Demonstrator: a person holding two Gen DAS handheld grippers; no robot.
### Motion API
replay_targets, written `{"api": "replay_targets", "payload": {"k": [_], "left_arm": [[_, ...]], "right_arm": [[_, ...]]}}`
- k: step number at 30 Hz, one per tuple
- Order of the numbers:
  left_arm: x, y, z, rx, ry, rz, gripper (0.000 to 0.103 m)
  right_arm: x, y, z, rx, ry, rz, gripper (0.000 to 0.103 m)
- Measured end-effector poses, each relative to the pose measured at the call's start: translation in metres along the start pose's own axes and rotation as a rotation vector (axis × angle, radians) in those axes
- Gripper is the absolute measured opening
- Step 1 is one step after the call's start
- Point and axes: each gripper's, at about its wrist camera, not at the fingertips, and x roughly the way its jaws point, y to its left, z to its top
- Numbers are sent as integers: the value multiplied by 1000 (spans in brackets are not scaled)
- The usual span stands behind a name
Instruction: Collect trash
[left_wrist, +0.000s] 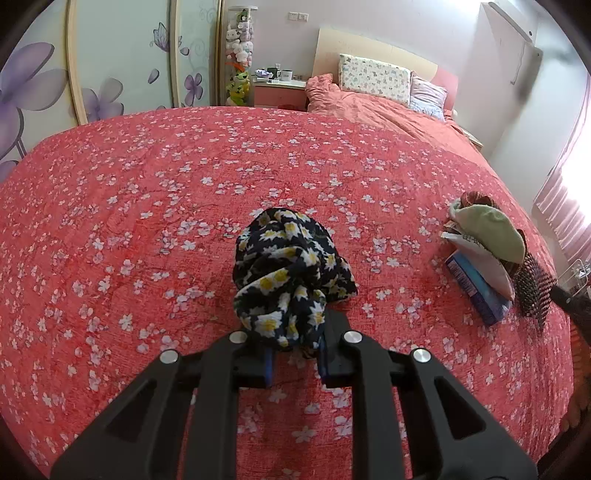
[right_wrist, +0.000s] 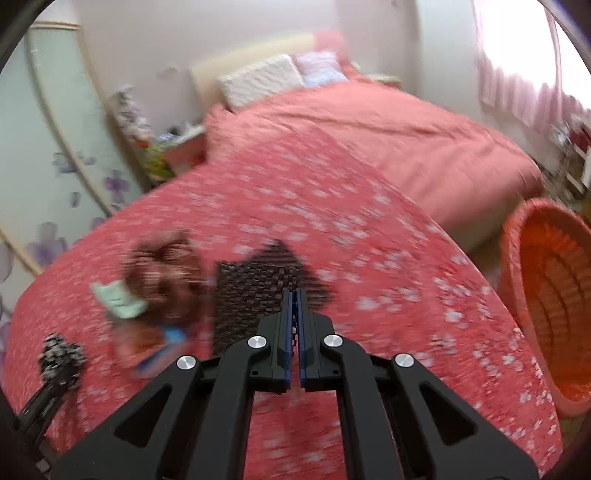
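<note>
Two hand-held grippers work over a bed with a red blossom-print bedspread (left_wrist: 147, 221): the left gripper (left_wrist: 295, 354) clamps a bunched daisy-print cloth (left_wrist: 288, 273), while the right gripper (right_wrist: 294, 325) pinches a dark woven-pattern cloth (right_wrist: 255, 295) between nearly closed jaws. An orange basket (right_wrist: 546, 302) stands beside the bed, right.
</note>
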Motion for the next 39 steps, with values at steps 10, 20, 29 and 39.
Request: {"api": "replay_targets", "payload": {"k": [10,20,29,39], "left_arm": [[0,0,0,1,0,2,19],[0,-1,0,1,0,2,19],[-1,-1,0,-1,0,0,19],[0,-1,0,-4,0,-2,19]], "right_arm": [[-26,7,0,-20,-96,95,25],[0,42,-12,-127,-7,155,25],[16,55,-11,-159,7,80,53],[19,58,-18,-200,12,38,53]]}}
